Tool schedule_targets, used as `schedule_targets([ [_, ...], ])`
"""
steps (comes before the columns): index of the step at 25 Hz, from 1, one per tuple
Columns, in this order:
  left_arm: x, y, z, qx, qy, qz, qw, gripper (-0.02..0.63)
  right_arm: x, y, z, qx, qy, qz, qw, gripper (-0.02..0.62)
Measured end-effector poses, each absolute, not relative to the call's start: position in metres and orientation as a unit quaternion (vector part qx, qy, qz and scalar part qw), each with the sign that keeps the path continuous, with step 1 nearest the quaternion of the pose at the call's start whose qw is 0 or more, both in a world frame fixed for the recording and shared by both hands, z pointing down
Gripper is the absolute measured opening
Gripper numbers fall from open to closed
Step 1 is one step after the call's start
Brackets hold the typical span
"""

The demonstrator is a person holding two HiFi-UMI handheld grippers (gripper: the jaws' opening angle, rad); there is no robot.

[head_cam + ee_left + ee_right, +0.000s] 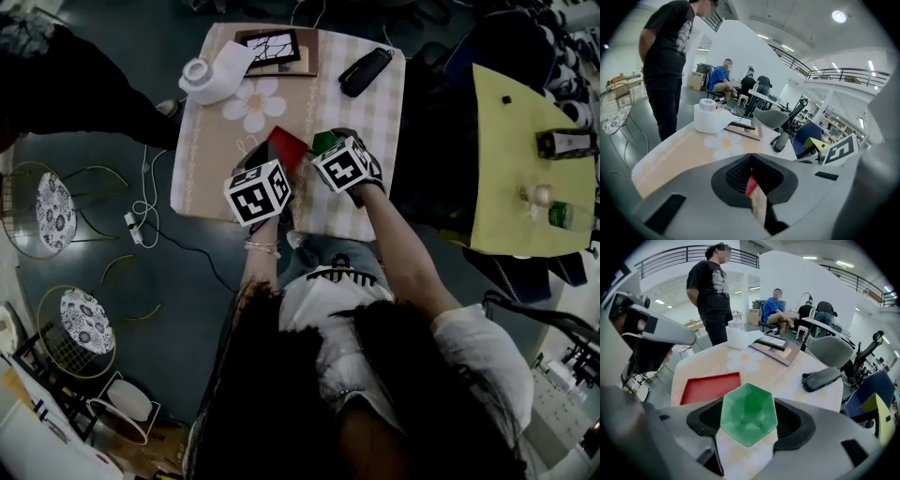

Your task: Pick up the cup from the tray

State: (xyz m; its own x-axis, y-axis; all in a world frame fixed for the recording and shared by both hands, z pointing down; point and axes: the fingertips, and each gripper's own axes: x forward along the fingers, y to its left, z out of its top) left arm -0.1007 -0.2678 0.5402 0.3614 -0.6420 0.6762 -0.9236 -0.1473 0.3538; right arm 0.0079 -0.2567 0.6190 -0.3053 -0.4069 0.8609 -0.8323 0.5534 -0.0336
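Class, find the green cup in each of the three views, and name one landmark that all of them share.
Head view: green cup near the centre, right of the red tray.
Left gripper view: not in it.
Right gripper view: low centre, between the jaws of the right gripper.
Shared landmark: the white flower print on the tablecloth.

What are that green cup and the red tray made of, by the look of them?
The cup looks like translucent plastic, perhaps glass: light glows through its faceted green walls. The tray is probably matte plastic, maybe painted wood: flat, even red, no glare.
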Motion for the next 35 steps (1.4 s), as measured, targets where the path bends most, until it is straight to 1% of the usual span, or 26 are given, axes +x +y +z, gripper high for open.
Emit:
schedule_targets([
  [6, -0.097, -0.266, 0.546, 0.73, -0.533, 0.195, 0.38, 0.009, 0.029, -0.25, 0.637, 0.417, -0.753, 0.264, 0.435, 0.319],
  [17, -0.094, -0.263, 0.538, 0.73, -0.54, 0.19, 0.373, 0.009, 0.033, -0.248, 0.643, 0.397, -0.762, 0.264, 0.439, 0.319],
  [22, -0.099, -0.257, 0.54, 0.725, -0.543, 0.194, 0.377, 0.009, 0.04, -0.248, 0.644, 0.416, -0.761, 0.309, 0.391, 0.327],
  [24, -0.099, -0.257, 0.539, 0.725, -0.544, 0.196, 0.374, 0.009, 0.042, -0.248, 0.639, 0.416, -0.765, 0.321, 0.373, 0.351],
  [26, -0.098, -0.255, 0.537, 0.726, -0.544, 0.197, 0.372, 0.009, 0.043, -0.248, 0.63, 0.411, -0.773, 0.322, 0.359, 0.361],
  [29, -0.095, -0.256, 0.533, 0.73, -0.543, 0.194, 0.366, 0.009, 0.049, -0.254, 0.608, 0.427, -0.783, 0.311, 0.329, 0.364],
  [33, -0.086, -0.257, 0.522, 0.74, -0.54, 0.185, 0.357, 0.009, 0.048, -0.26, 0.564, 0.434, -0.809, 0.263, 0.296, 0.362],
  [35, -0.081, -0.256, 0.514, 0.746, -0.538, 0.178, 0.351, 0.009, 0.045, -0.263, 0.542, 0.44, -0.82, 0.251, 0.266, 0.36],
])
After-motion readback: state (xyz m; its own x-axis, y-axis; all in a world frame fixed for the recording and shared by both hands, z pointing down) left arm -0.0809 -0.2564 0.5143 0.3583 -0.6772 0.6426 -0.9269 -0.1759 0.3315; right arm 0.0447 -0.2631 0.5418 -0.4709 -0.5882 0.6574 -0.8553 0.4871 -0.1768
